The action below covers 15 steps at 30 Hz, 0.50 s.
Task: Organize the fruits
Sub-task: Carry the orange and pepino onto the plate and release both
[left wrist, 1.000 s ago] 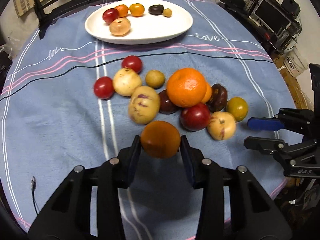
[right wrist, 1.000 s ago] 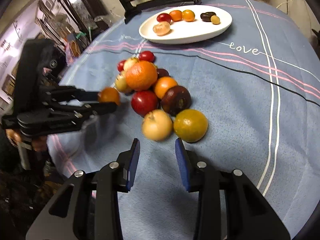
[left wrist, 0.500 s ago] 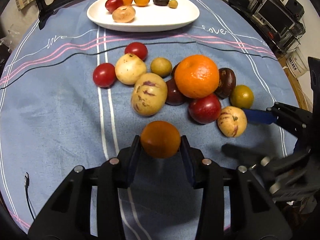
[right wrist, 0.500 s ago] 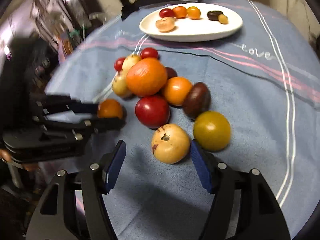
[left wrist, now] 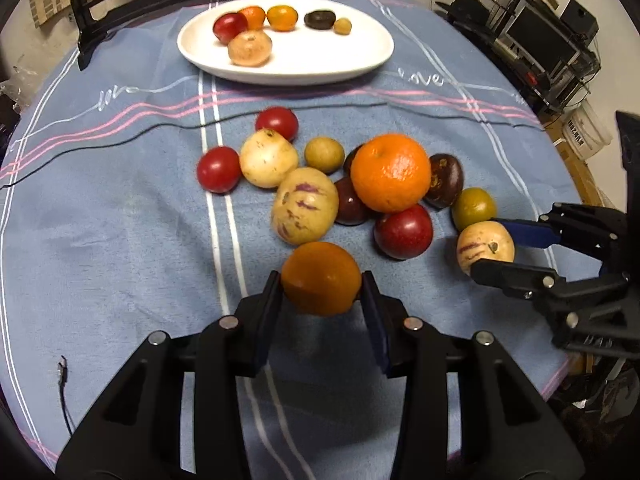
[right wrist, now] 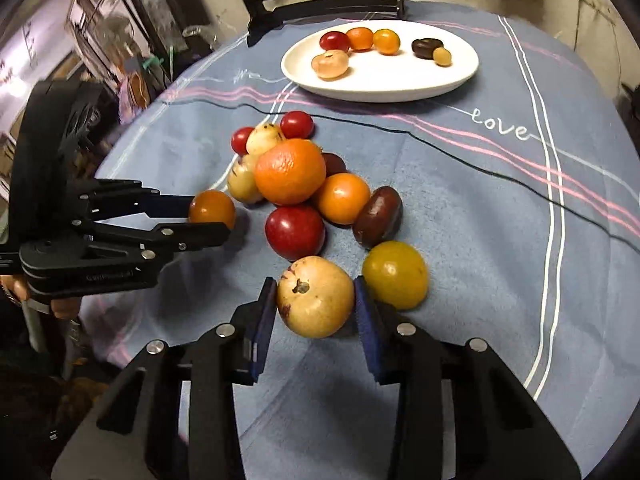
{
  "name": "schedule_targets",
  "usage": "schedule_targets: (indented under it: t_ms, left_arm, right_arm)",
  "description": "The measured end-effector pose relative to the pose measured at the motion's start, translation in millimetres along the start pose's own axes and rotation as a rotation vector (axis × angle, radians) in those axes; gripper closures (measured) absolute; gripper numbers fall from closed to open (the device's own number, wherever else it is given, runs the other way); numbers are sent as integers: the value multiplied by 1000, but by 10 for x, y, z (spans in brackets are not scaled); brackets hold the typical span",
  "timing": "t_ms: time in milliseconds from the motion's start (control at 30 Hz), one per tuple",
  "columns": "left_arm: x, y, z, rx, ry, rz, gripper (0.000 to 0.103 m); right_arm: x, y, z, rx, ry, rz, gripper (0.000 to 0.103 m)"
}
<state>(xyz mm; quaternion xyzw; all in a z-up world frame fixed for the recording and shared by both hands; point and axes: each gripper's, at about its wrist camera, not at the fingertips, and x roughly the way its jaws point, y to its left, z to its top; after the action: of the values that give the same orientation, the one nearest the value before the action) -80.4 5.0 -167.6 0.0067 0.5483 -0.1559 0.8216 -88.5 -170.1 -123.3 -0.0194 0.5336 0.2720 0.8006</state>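
The left gripper (left wrist: 321, 295) clamps a small orange fruit (left wrist: 320, 278) between its pads, clear of the pile. Ahead of its fingers lies the heap on the blue cloth (left wrist: 120, 240): red tomatoes, pale streaked fruits, a big orange (left wrist: 391, 172) and dark plums. Beyond the heap sits the white plate (left wrist: 320, 60) with six fruits. To the right, the right gripper (right wrist: 315, 305) is closing its jaws on a pale yellow fruit (right wrist: 315, 297), both pads against its sides. A yellow-green fruit (right wrist: 395, 274) sits just beside the right finger.
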Motion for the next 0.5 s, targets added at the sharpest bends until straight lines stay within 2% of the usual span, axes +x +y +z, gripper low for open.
schedule_targets:
  t_ms: [233, 433, 500]
  left_arm:
    - [-337, 91, 228, -7, -75, -11, 63]
    - [-479, 183, 760, 7, -154, 8, 63]
    - [-477, 189, 1030, 24, -187, 43, 63]
  right_arm:
    - [-277, -137, 134, 50, -52, 30, 64]
    - [-595, -271, 771, 16, -174, 13, 64]
    - [-619, -301, 1043, -9, -207, 4, 64]
